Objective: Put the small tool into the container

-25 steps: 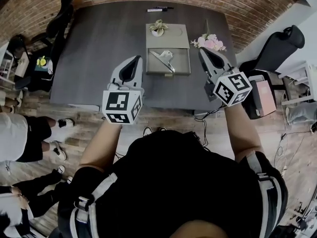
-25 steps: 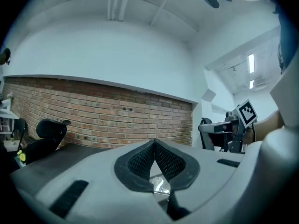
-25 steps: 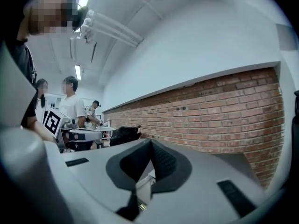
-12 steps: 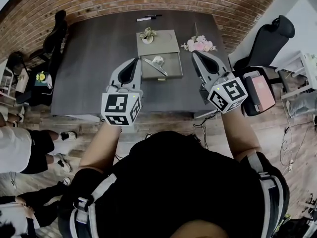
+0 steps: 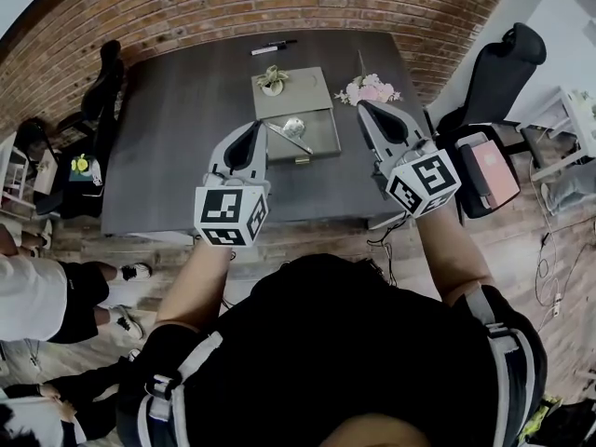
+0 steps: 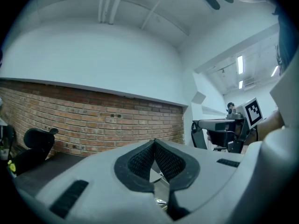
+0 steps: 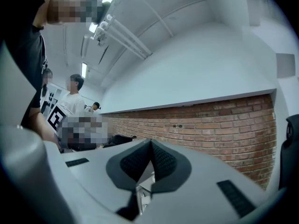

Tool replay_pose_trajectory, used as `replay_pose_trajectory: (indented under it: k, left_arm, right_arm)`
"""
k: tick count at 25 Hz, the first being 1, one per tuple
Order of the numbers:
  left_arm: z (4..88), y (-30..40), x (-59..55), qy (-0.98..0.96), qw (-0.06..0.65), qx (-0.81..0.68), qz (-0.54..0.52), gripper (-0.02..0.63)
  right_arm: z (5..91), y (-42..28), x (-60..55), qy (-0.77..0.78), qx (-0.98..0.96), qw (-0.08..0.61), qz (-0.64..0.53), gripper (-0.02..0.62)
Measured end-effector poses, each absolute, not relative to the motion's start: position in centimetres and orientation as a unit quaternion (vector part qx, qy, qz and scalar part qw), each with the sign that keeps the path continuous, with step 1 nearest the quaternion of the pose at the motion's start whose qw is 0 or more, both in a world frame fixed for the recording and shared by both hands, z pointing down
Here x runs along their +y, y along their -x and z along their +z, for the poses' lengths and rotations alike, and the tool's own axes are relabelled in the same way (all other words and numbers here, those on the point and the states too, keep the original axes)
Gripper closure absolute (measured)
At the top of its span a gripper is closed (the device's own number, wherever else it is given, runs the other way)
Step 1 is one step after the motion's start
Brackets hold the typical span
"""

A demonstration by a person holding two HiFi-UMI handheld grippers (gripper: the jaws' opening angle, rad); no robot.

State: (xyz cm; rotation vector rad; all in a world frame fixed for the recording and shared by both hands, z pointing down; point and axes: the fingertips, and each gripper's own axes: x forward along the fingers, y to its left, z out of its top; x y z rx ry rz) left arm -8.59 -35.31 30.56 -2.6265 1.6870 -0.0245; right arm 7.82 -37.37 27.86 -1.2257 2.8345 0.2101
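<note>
An olive-grey container [image 5: 321,138] stands at the middle of the dark table [image 5: 177,138], its lower tray open toward me. In that tray lies the small silvery tool [image 5: 296,130]. My left gripper [image 5: 258,125] hovers just left of the tray, shut and empty. My right gripper [image 5: 361,106] hangs to the right of the container, also shut with nothing in it. In the left gripper view the left gripper [image 6: 154,141] shows its pads pressed together, and in the right gripper view the right gripper [image 7: 150,141] shows the same. Both views look along the table to a brick wall.
A small potted plant [image 5: 272,80] sits on the container's lid. Pink flowers [image 5: 370,89] lie right of the container and a black marker [image 5: 273,47] at the table's far edge. Office chairs [image 5: 498,63] and a pinkish box [image 5: 489,173] stand at the right; people's legs [image 5: 56,287] at the left.
The head view has swung, so the table sits lower and further left in the picture. The left gripper now stands closer to the container's tray. Both grippers stay shut and empty.
</note>
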Motion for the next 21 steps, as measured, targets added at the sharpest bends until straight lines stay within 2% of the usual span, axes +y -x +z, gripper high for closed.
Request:
replay_pose_trajectory:
  k: [21]
  left_arm:
    - [30.48, 9.38, -34.93, 0.833, 0.01, 0.553, -0.008, 0.598]
  right_arm:
    - [28.61, -7.15, -37.92, 0.392, 0.918, 0.019, 0.053, 0.6]
